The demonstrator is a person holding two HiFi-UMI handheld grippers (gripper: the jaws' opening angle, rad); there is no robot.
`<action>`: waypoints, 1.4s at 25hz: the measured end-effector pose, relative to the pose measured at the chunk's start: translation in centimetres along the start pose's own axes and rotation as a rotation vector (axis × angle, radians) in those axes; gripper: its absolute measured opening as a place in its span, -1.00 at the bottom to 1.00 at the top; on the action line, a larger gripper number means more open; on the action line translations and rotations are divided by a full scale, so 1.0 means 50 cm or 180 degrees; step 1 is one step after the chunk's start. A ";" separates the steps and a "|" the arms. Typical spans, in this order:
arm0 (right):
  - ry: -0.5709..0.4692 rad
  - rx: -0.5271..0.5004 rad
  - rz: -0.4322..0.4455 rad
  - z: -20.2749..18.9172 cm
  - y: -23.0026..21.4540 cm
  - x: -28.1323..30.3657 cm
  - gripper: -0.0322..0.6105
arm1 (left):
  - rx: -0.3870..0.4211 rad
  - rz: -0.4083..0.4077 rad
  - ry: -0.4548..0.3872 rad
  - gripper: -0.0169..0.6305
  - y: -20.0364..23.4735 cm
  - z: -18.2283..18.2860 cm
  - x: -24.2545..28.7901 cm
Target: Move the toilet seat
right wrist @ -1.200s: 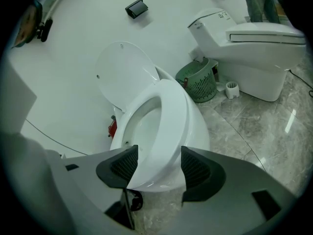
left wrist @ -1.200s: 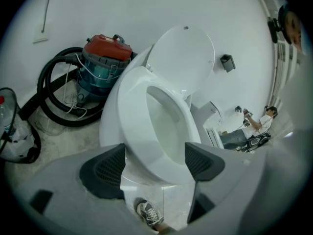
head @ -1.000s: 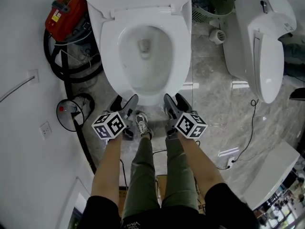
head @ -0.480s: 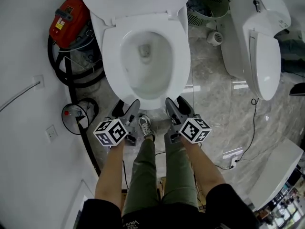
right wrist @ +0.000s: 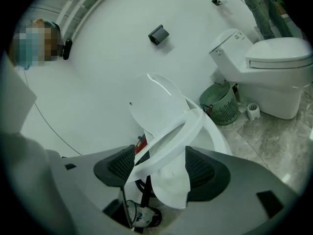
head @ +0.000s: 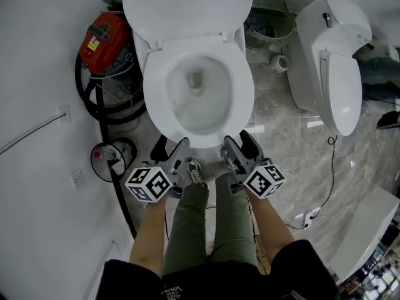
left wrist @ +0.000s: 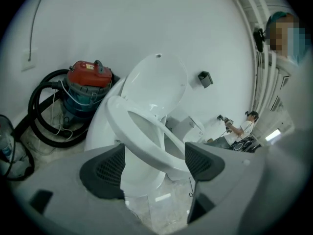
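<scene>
The white toilet seat [head: 240, 89] lies flat on the bowl, and the lid [head: 187, 5] stands raised behind it. Both grippers hover just short of the bowl's front rim, apart from it. My left gripper [head: 170, 149] is open, with nothing between its fingers. On my right gripper [head: 242, 144] the jaws are opening and also hold nothing. The left gripper view shows the seat [left wrist: 146, 131] and lid [left wrist: 156, 82] beyond the open left gripper [left wrist: 154, 163]. In the right gripper view the seat [right wrist: 171, 141] lies beyond the right gripper [right wrist: 161, 170].
A red vacuum cleaner [head: 103, 33] with a black hose [head: 87, 99] stands left of the toilet by the white wall. A second toilet [head: 331, 61] and a green basket [head: 272, 14] are at the right. The person's legs and a shoe [head: 195, 172] are between the grippers.
The head view has shifted, so the toilet and its lid sit lower and further right in the picture. Both grippers stay by the bowl's front rim. The seat has not moved.
</scene>
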State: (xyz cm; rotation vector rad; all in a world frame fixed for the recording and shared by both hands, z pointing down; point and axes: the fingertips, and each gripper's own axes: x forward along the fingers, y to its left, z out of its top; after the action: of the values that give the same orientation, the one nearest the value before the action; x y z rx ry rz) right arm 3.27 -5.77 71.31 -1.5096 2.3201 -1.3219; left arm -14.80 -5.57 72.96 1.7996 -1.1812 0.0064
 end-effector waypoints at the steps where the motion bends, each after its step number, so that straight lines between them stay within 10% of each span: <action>1: -0.0033 -0.0026 0.0028 0.013 0.011 -0.001 0.05 | 0.0015 -0.0031 -0.0025 0.22 -0.010 0.013 -0.004; 35: 0.0360 -0.0694 0.0618 0.364 0.231 0.089 0.15 | 0.0000 -0.0100 -0.0320 0.36 -0.201 0.389 0.013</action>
State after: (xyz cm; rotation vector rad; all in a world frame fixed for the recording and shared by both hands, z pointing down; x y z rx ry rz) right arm 1.51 -18.72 53.61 -1.2469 2.6786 -1.1677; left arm -16.12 -18.84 55.56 1.8361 -1.2232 -0.1034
